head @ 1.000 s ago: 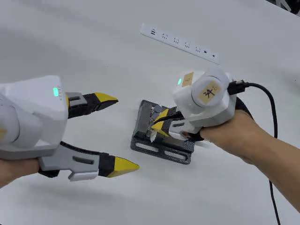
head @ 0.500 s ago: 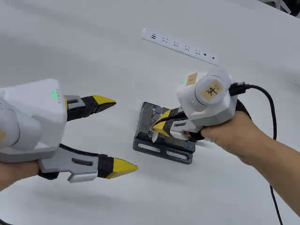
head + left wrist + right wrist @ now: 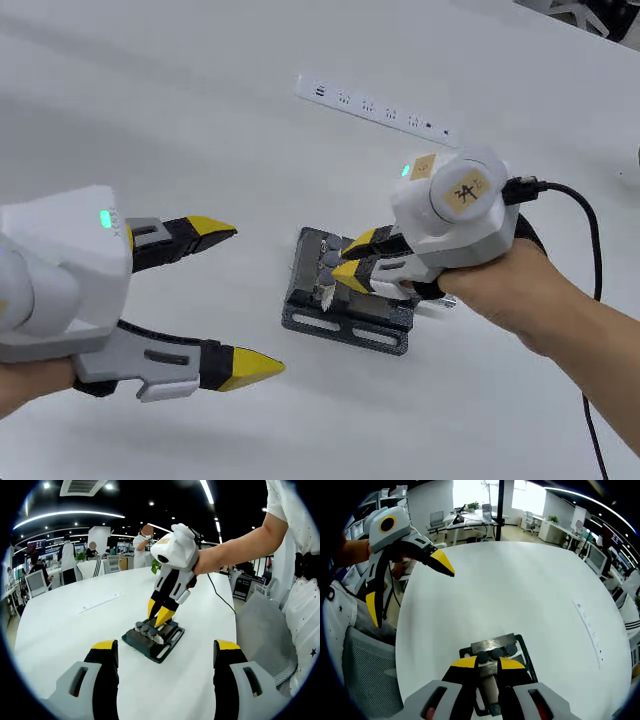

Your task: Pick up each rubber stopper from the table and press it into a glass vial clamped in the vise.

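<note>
1. Your right gripper point(image 3: 346, 259) is over the vise point(image 3: 350, 326) with its jaws drawn narrow. The tips cover the near end of the vial row, so I cannot tell whether they pinch anything or only rest there.
2. In the right gripper view a grey shape runs between your two jaws on the near side of the vise. It is too blurred to name.
3. The glass of the vials is hard to make out, because the clamp plates of the vise and the dark caps above them hide it.
4. A small whitish scrap point(image 3: 326, 294) sits at the front edge of the vise, just under your right gripper's lower tip. I cannot tell what it is.
5. Your left gripper point(image 3: 256, 300) hovers to the left of the vise, well apart from it, with its jaws spread wide over bare table point(image 3: 200, 120).
6. The cable point(image 3: 528, 187) runs from the back of your right gripper, away from the vise, and is cut off at the bottom edge of the head view.
7. Counted:
   - three rubber stoppers point(image 3: 496, 653), in one row and seated in the vise
   - one vise
   - two grippers
   - one power strip point(image 3: 378, 104), lying beyond the vise
   - one cable
</note>
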Demonstrator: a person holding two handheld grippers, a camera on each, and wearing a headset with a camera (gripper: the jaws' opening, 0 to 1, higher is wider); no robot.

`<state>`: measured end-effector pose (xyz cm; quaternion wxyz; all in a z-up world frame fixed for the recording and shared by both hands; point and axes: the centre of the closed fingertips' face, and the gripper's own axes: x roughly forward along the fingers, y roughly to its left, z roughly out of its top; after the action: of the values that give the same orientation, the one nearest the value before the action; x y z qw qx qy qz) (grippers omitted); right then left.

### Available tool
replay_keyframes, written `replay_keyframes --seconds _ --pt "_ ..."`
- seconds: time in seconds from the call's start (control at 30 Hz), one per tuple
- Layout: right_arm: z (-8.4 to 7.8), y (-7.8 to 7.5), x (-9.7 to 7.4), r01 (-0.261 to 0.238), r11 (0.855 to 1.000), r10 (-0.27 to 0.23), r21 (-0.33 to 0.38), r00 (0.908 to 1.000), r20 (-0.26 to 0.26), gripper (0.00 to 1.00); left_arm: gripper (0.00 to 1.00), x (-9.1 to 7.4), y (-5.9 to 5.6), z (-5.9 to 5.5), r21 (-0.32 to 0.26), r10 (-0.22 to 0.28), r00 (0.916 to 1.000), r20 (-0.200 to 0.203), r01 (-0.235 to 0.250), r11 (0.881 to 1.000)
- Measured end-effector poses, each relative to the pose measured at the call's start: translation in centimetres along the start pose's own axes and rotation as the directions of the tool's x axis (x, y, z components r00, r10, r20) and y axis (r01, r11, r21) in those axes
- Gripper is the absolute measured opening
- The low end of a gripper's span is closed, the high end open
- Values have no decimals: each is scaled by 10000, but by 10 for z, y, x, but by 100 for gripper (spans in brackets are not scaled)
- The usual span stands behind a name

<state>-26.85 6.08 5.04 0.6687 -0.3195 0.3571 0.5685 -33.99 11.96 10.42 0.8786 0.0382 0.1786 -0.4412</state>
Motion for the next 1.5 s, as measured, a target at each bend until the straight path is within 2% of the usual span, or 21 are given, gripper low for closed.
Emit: replay_keyframes --seconds 0.37,0.63,0.97,1.13,1.3,1.5 --pt "-17 3 -26 420 9974 -453 583 9974 556 22 82 -6 -2 -2 168 53 9998 -193 -49 9998" --pt "-39 2 -47 796 9898 -910 1178 9914 944 28 85 -10 -1 -1 256 173 9996 -223 -168 9995" --pt "-67 2 -69 1202 9718 -1515 2030 9776 1460 42 95 -11 -2 -4 280 153 9995 -276 -145 9995" --pt "-80 6 -74 1275 9674 -1674 2190 9703 1745 53 98 -14 0 -9 272 231 9992 -337 -222 9994" --pt "-91 11 -80 1341 9609 -1839 2423 9632 1961 61 99 -15 1 -15 214 284 9985 -468 -274 9994" --pt "-101 14 -91 1543 9473 -2205 2806 9498 2220 68 99 -12 -1 -20 181 301 9978 -599 -291 9994"
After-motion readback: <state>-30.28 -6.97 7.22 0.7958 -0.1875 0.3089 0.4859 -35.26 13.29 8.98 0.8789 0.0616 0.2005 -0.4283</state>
